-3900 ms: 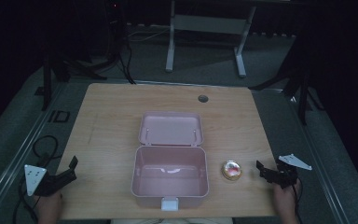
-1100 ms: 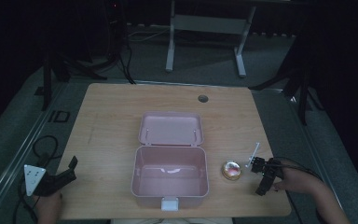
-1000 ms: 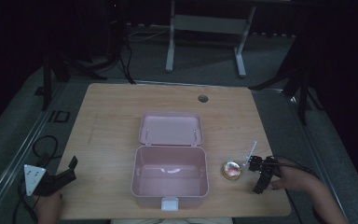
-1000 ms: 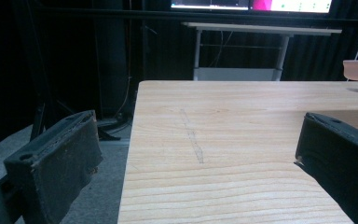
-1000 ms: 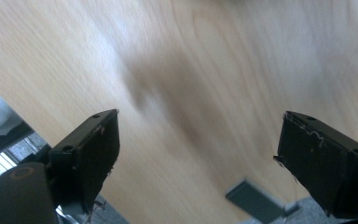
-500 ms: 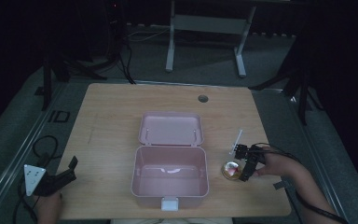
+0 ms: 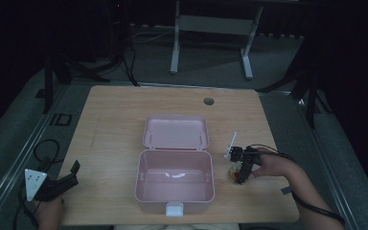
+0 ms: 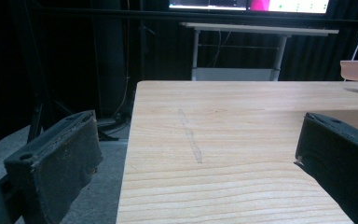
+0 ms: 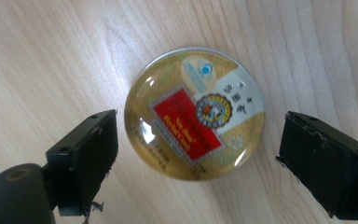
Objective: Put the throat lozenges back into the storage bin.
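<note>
Wood: pale grained table (image 7: 115, 124), lit; dark floor and stands all round it.
Box: pink box (image 7: 175, 184) at the table's middle, lid (image 7: 175, 132) thrown open and lying flat behind it, white latch (image 7: 174, 209) at the near edge; inside looks bare but for a pale mark on the floor.
Tin: small round tin (image 9: 195, 113) on the wood just right of the box, gold with a red label and a glossy domed top.
Right gripper: right gripper (image 7: 241, 176) points down over the tin, held by a hand (image 7: 273, 165) coming from the lower right; jaws wide apart, one on each side of the tin, gaps showing on both sides, nothing held.
Left gripper: left gripper (image 7: 64, 179) low at the table's near left corner, jaws spread wide and empty, aimed across the wood.
Edges: the tin sits between the box wall and the table's right edge, with bare wood on its far and near sides; the left gripper straddles the left edge, one jaw over floor, one over wood.
Open room: the whole left half of the table is bare, also the far strip round a cable hole (image 7: 208, 101).
High view adds: the layout, box, both hands, cables.
Right gripper view adds: the tin's label and the clearance at each jaw.
Left gripper view adds: a faint pencil-like line (image 8: 191, 137) on the wood, a white desk frame (image 8: 242, 51) beyond the table.
</note>
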